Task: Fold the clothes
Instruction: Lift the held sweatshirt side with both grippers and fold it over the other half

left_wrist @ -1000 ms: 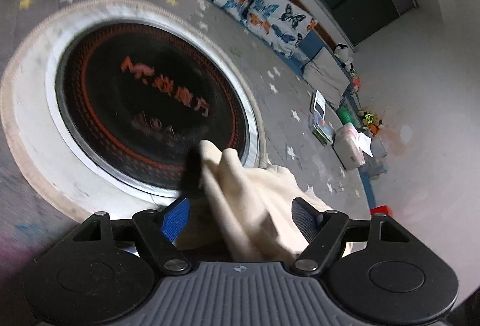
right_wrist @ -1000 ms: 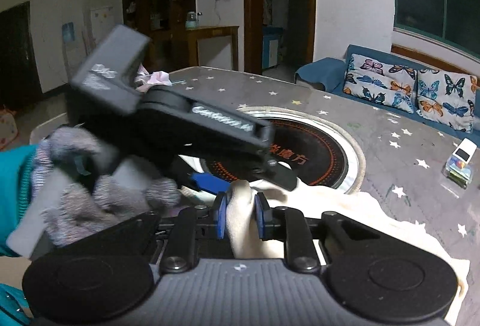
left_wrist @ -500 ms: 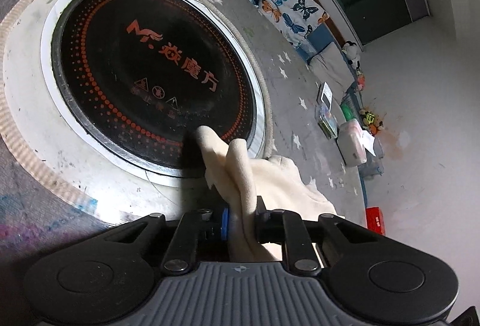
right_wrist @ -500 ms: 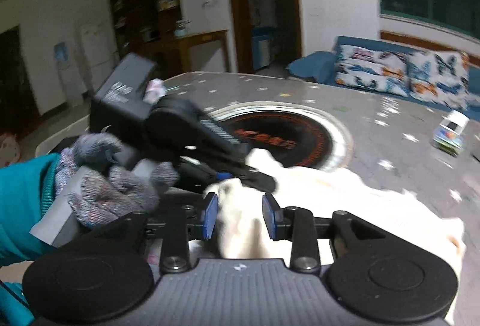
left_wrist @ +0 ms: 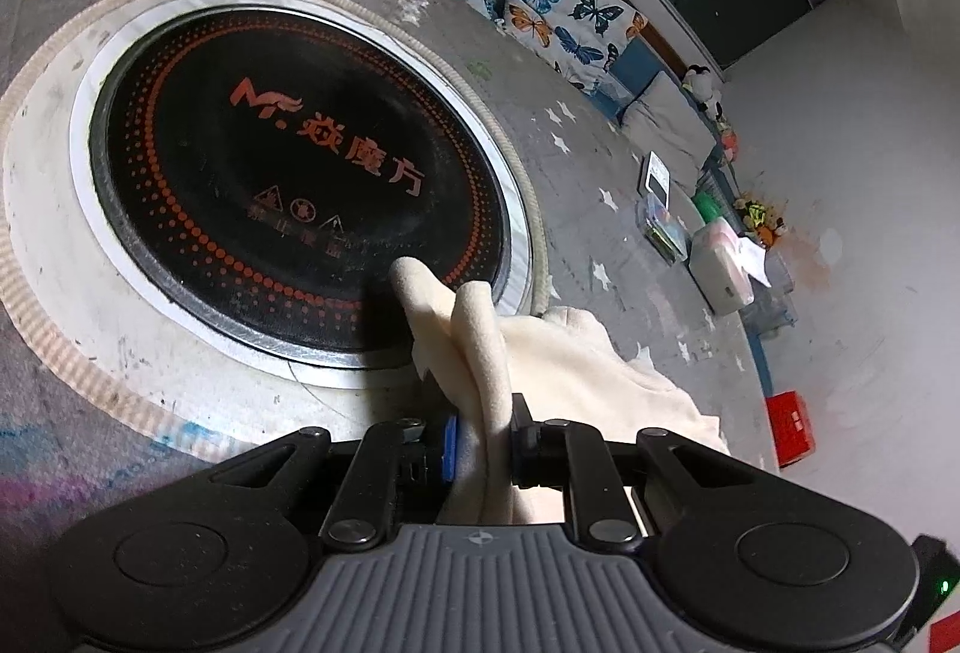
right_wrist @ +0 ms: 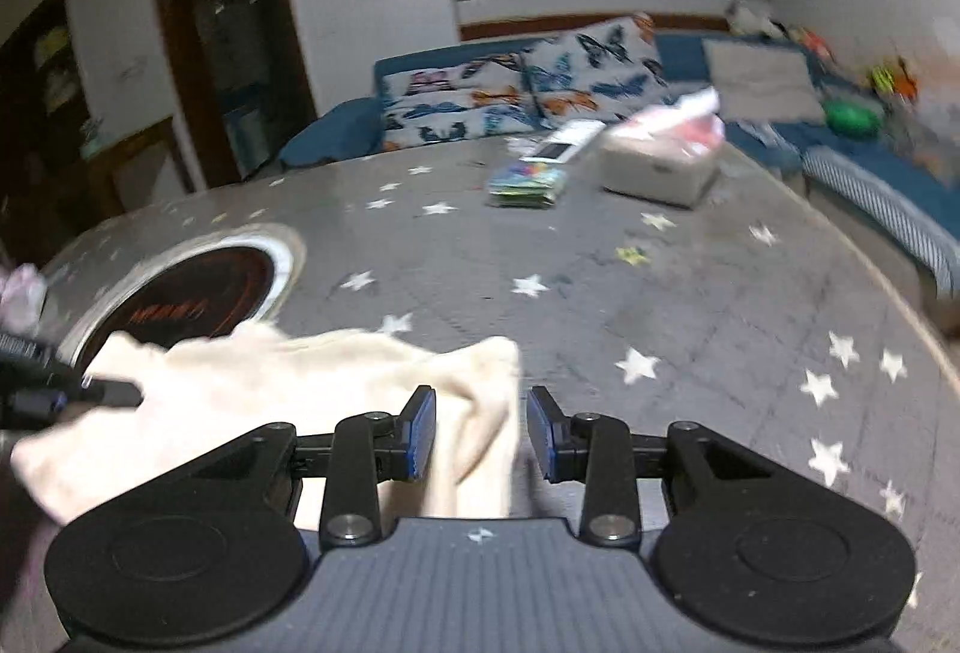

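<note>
Cloth pinched left; right view: loose.

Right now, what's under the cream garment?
Cream garment lies on the grey star-print table cover, its raised fold overlapping the black cooktop's edge. Anything beneath the fabric is hidden.

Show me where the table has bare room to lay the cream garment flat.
Most bare room: the starred grey table right of the cream garment, bordered in front by the card pack and tissue box. The black cooktop disc is bare too, though the garment overlaps its near edge. It is crowded around the left gripper.
</note>
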